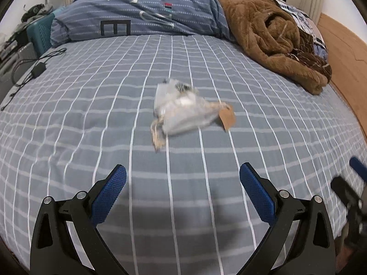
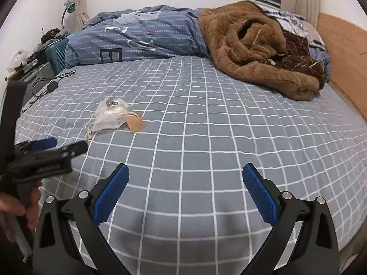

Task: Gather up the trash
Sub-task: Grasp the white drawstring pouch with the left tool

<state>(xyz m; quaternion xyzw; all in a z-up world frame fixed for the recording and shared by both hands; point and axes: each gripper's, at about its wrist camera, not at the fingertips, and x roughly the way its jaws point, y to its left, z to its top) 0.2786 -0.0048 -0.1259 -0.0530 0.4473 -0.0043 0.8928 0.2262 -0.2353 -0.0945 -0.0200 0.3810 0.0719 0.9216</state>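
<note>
A crumpled clear plastic bag lies on the grey checked bed sheet, with a brown paper tag at its right and a frayed string at its near left. My left gripper is open, hovering short of the bag with nothing between its blue pads. My right gripper is also open and holds nothing, well to the right of the bag. In the right wrist view the left gripper shows from the side, held by a hand.
A folded blue duvet and a brown fleece blanket lie at the far side of the bed. A black charger with cable sits near the left edge. A wooden headboard runs along the right.
</note>
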